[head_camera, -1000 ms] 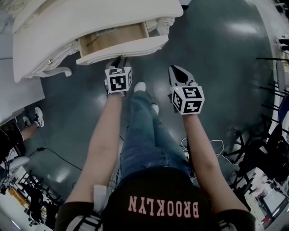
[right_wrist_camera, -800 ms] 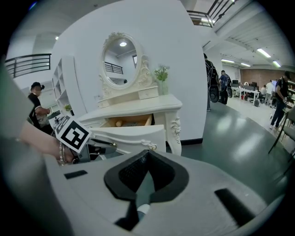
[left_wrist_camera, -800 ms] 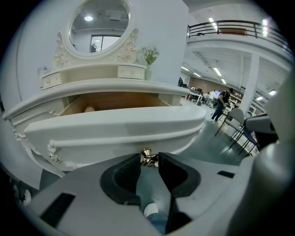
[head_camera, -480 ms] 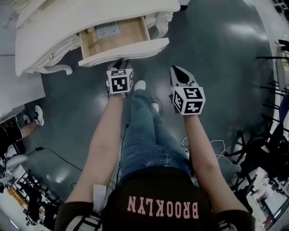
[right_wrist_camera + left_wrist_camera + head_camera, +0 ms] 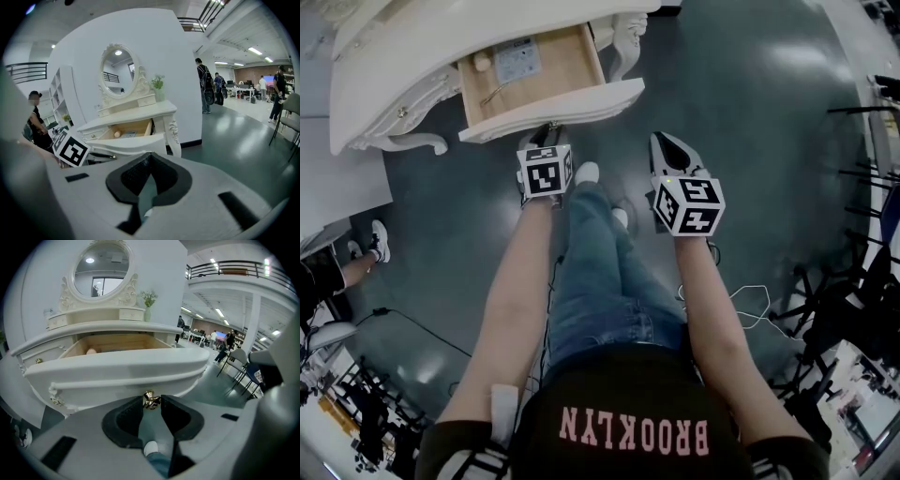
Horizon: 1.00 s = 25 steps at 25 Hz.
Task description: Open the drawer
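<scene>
The white vanity table (image 5: pixel 422 47) stands at the top left of the head view, its drawer (image 5: pixel 551 104) pulled well out with the wooden inside showing. My left gripper (image 5: pixel 547 132) is at the middle of the drawer front. In the left gripper view its jaws (image 5: pixel 151 400) are shut on the small gold drawer knob (image 5: pixel 150 396) under the curved white drawer front (image 5: pixel 117 369). My right gripper (image 5: pixel 667 146) hangs over the grey floor right of the drawer, shut and holding nothing. In the right gripper view (image 5: pixel 149 156) it is apart from the drawer (image 5: pixel 136 138).
A small pale roll (image 5: pixel 482 63) and a flat packet (image 5: pixel 517 58) lie in the drawer. My legs and white shoe (image 5: pixel 588 173) are under the grippers. Cables (image 5: pixel 745 300) and dark stands (image 5: pixel 830 309) sit on the right, another person's shoes (image 5: pixel 380 241) on the left. People (image 5: pixel 204 86) stand far off.
The drawer has slid further out of the table, pulled by my left gripper on its knob, and more of its inside shows. My right gripper has barely shifted.
</scene>
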Each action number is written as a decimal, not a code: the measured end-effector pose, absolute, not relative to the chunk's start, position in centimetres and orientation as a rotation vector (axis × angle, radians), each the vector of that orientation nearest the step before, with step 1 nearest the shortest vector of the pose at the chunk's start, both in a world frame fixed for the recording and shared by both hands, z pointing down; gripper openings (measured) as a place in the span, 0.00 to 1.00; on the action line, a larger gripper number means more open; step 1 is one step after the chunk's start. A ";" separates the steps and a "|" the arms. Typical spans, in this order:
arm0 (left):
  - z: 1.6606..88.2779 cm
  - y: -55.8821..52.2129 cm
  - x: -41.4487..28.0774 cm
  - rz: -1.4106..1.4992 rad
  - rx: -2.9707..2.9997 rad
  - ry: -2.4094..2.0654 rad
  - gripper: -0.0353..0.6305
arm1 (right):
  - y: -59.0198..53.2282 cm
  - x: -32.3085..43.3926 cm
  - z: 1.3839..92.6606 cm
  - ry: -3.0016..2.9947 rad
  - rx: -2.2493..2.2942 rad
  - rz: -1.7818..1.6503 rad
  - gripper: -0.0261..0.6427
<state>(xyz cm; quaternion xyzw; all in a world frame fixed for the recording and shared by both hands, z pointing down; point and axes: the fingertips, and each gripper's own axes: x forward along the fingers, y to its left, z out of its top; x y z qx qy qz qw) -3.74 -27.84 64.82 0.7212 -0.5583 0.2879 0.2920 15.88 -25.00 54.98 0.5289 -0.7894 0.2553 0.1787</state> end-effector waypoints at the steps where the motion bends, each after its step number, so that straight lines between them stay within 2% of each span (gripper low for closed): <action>1: 64.8 -27.5 -3.7 0.766 1.921 -1.490 0.23 | -24.8 15.9 54.9 -2.234 1.497 0.720 0.03; 19: 64.5 -26.5 -3.8 0.727 1.807 -1.554 0.23 | -21.8 15.6 53.1 -2.332 1.470 0.713 0.03; 25: 61.8 -25.4 -3.4 0.732 1.838 -1.615 0.23 | -21.5 16.2 51.9 -2.361 1.478 0.712 0.03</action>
